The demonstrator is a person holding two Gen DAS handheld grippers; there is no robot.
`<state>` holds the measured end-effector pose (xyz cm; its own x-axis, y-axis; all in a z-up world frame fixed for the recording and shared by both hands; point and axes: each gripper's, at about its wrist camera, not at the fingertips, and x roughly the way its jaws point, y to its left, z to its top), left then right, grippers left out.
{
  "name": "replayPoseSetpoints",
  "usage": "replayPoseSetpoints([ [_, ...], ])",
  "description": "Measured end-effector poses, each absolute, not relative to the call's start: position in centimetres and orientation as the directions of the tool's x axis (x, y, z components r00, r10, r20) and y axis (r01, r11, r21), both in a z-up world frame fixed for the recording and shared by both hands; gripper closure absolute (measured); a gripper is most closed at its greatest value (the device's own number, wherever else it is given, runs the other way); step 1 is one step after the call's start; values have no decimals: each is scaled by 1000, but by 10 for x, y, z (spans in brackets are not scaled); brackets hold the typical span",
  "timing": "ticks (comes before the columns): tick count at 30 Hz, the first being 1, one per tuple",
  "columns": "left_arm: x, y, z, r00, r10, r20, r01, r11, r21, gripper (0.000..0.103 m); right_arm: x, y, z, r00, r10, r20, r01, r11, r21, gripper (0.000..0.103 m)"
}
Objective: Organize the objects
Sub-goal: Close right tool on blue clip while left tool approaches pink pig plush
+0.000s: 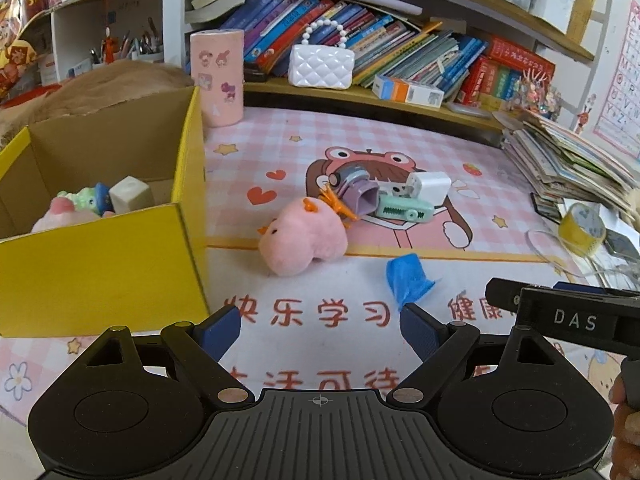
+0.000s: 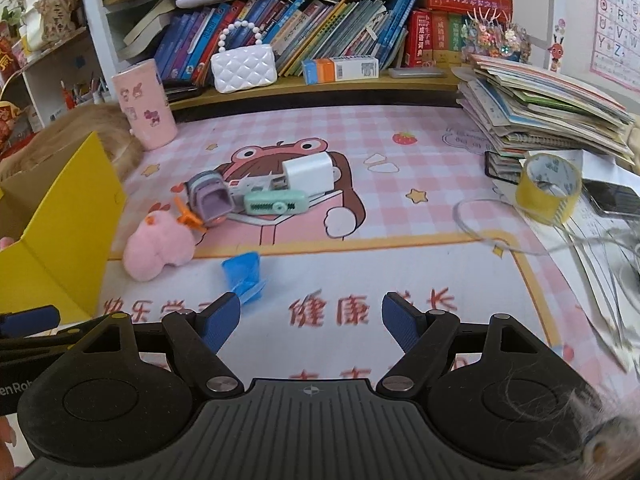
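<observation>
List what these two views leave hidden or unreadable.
- Yellow box: in the left wrist view its near wall hides the lower contents; in the right wrist view the frame edge cuts it off.
- Purple toy: the orange clip and pink plush overlap its base.
- Book spines: too small to read.

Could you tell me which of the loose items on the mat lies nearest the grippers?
The crumpled blue piece, just ahead of the fingers; the pink plush and the charger cluster lie farther back.

Bright even light, soft shadows, fisheye-curved edges, slight blur.
</observation>
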<state>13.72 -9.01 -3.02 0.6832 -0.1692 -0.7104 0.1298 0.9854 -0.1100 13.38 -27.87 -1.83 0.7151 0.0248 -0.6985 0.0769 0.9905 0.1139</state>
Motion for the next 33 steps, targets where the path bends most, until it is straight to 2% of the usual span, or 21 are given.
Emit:
replayPoseSetpoints([
  [10,173,-106,-16,739,-93,-668,77,996,-53,14,166,-285,-29,694,76,-716,-1,995,104,27],
  [20,216,-140,-29,738,27,-675,83,988,131,14,186,-266,-43,643,209,-737,-211,973,92,29],
  [26,218,-143,-27,742,30,-669,86,987,139,14,197,-255,-55,613,275,-740,-287,951,115,30],
  [30,217,-143,-28,736,35,-676,84,986,143,14,211,-251,-63,588,296,-753,-294,945,142,40],
  [32,217,-141,-29,726,29,-687,79,989,125,15,215,-250,-65,577,307,-757,-308,940,146,53],
  [33,218,-141,-30,723,23,-690,78,990,115,15,216,-250,-66,567,312,-762,-318,937,147,66],
])
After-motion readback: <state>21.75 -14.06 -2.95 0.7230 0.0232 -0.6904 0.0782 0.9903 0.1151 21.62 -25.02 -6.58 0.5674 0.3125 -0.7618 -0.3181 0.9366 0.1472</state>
